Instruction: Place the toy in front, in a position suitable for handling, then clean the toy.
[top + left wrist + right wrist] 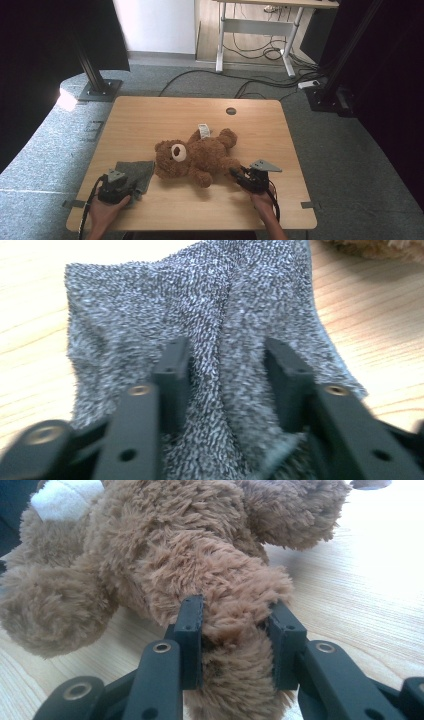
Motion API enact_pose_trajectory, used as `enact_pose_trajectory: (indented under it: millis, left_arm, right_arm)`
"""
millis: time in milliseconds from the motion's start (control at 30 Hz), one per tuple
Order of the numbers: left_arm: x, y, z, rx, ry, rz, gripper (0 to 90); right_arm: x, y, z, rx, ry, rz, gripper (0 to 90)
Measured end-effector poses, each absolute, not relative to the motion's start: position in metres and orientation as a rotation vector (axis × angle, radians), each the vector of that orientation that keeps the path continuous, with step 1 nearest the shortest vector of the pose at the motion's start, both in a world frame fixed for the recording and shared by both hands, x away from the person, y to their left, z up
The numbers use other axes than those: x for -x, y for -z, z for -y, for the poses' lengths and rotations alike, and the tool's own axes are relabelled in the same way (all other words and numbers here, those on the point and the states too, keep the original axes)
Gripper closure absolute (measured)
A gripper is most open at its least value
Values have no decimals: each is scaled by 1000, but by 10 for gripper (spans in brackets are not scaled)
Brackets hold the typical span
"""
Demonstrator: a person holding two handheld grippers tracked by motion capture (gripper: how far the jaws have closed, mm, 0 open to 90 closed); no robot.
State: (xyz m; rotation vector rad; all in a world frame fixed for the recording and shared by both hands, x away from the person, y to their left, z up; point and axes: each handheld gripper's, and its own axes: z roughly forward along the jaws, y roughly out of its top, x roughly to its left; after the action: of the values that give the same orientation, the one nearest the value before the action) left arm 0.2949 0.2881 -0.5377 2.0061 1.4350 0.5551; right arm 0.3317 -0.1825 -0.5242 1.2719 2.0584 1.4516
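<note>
**Two soft grips, both easy to lose**

The right claw (235, 630) has its jaws pressed into the plush of one limb of the brown teddy bear (196, 156), so it is clamped on fur and stuffing, not on anything firm. My worry is that a pull would just stretch the limb and let it slide out, or drag the whole bear across the worktop (150, 117) and onto the cloth. The left claw (225, 370) stands with its jaws apart, a raised ridge of the grey terry cloth (175, 305) between them; whether they pinch it yet I cannot tell. If they close shallow, they may catch only the loops and the cloth would slump free.

From the right claw, the bear's body and head lie ahead and to its left, the white muzzle farthest off. From the left claw, the cloth spreads straight ahead and beneath the jaws, with the bear just beyond its far corner.
</note>
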Motion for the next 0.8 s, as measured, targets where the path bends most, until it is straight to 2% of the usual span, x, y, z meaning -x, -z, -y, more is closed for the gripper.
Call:
enact_pose_trajectory:
  millis: [100, 167, 367, 533, 800]
  left_arm:
    - [-297, 536, -296, -1961, -490, -1439, 709]
    - [-296, 532, -302, -1912, -460, -1430, 726]
    - [-281, 508, -313, -1739, -457, -1339, 728]
    - [-269, 487, -306, -1637, -385, -1215, 729]
    - [-268, 464, -273, -1636, -360, -1080, 729]
  right_arm:
    - [-332, 525, 182, -1273, -1453, -2057, 648]
    - [-332, 525, 183, -1273, -1454, -2059, 646]
    - [-331, 526, 183, -1271, -1450, -2061, 645]
    - [-332, 526, 183, -1279, -1453, -2059, 644]
    - [-332, 527, 183, -1288, -1467, -2055, 645]
